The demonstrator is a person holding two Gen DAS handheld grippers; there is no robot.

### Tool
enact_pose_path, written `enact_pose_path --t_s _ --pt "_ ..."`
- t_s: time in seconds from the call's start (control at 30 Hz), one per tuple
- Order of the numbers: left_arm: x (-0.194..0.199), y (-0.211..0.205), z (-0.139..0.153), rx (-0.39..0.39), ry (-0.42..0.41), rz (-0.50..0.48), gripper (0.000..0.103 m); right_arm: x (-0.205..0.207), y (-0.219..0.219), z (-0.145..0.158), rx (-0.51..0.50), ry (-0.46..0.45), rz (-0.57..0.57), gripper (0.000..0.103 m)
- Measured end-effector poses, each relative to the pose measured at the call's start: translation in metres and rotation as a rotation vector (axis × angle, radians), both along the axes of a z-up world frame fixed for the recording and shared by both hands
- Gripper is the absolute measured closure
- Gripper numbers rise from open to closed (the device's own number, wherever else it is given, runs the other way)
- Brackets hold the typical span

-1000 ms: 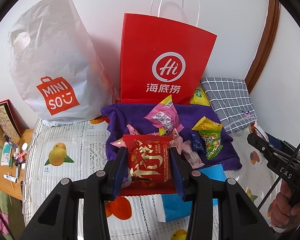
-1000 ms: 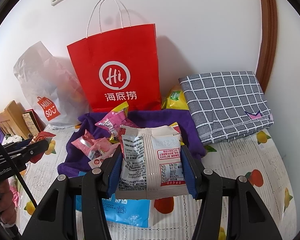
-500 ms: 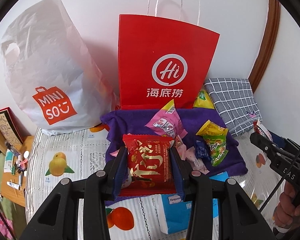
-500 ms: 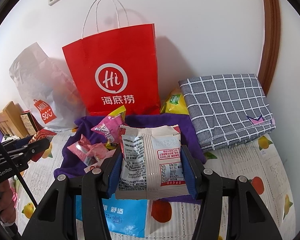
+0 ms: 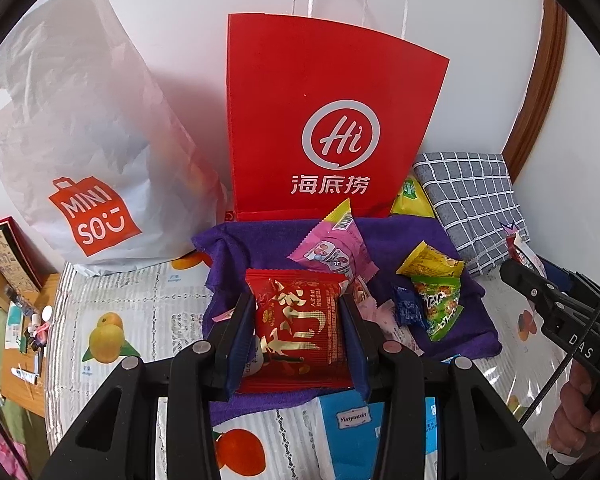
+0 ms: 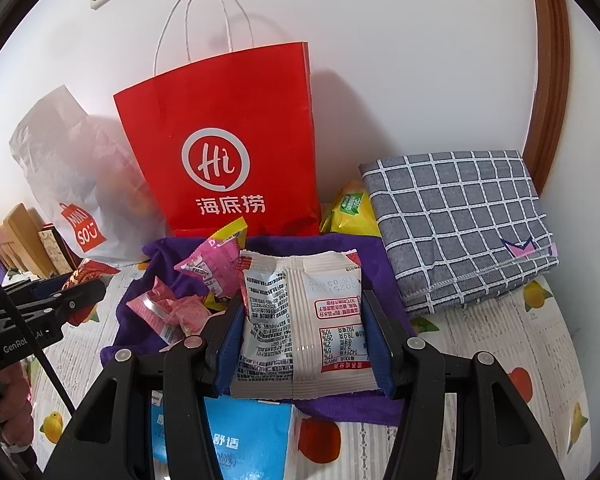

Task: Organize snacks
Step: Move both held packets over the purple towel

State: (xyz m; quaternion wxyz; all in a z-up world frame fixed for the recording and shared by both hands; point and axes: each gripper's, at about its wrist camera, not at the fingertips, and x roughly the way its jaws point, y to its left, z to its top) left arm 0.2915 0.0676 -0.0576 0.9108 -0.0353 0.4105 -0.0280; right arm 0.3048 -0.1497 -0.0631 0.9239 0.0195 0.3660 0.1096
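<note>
The left tongs (image 5: 298,344) are clamped on a red snack (image 5: 300,332). The right tongs (image 6: 302,340) are clamped on a white snack (image 6: 300,324). More snacks lie just past both, on a purple cloth (image 5: 240,248) before the red bag (image 5: 324,120).

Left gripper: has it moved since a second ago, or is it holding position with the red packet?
Yes. The left gripper, shut on the red snack packet, has advanced toward the red paper bag, which now looms larger and closer in its own view.

Fruit-print bed cover (image 5: 140,312), purple towel (image 5: 260,248), bags (image 5: 324,120)
</note>
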Motion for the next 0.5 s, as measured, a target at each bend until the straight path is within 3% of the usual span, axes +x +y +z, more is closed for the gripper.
enact_pose_path --t_s 0.5 --pt "0.015 -0.007 -0.005 0.007 0.013 -0.01 0.063 0.02 -0.004 -0.006 0.003 0.015 0.004 0.049"
